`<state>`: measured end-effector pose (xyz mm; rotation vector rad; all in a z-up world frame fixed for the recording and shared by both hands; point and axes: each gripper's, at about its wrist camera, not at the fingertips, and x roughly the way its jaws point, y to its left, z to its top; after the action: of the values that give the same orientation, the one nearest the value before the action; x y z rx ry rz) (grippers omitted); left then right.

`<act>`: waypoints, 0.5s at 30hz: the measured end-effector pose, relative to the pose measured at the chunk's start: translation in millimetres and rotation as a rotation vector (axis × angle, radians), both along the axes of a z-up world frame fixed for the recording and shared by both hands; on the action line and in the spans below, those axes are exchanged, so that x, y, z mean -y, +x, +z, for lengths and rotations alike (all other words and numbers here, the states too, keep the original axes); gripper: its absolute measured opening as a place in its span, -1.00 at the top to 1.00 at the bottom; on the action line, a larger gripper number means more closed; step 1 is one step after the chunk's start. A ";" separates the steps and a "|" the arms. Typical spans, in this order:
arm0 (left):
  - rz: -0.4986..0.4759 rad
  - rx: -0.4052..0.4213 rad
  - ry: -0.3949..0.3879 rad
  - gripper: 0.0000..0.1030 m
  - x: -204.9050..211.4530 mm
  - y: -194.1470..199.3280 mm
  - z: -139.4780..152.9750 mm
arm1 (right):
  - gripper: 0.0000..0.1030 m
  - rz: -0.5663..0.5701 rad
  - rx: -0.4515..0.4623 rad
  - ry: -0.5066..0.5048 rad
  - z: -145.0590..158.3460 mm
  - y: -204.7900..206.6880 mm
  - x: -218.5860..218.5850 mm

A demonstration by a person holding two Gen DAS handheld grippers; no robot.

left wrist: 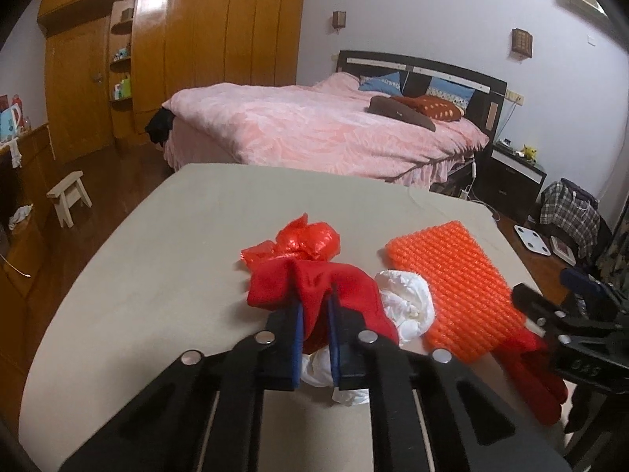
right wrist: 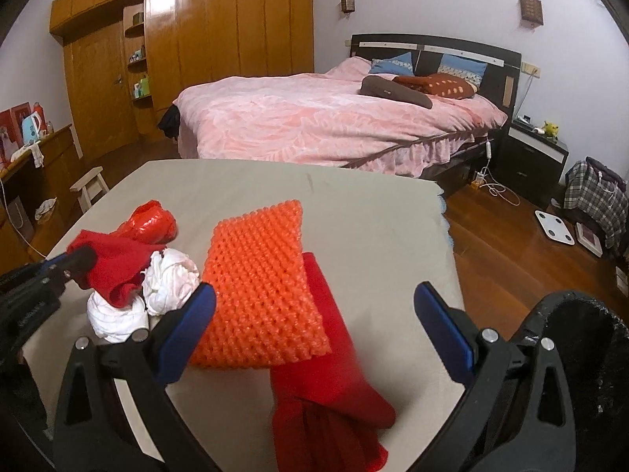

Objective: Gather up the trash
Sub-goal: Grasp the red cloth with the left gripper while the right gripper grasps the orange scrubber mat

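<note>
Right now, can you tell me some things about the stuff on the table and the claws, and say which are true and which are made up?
1. The left claw is pinching the red cloth. True.
2. The right claw is squeezed shut on the orange knitted mat. False: its jaws stand wide open, holding nothing.
3. White crumpled paper lies beside the red cloth. True.
4. The orange knitted mat is on the pink bed. False: it lies on the beige table.
5. A crumpled red plastic bag sits just beyond the red cloth. True.
6. The stool stands on the table. False: it stands on the wooden floor.
</note>
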<state>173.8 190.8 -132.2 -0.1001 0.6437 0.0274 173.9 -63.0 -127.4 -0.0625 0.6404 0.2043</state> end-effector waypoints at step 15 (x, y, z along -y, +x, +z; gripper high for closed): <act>-0.017 -0.009 -0.006 0.03 -3.2 -0.9 -2.2 | 0.23 0.077 -0.123 0.022 -20.7 15.7 -16.1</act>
<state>173.0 194.0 -134.5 -0.0999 0.6533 0.0095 189.6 -46.9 -148.1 -0.0538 0.7586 0.2910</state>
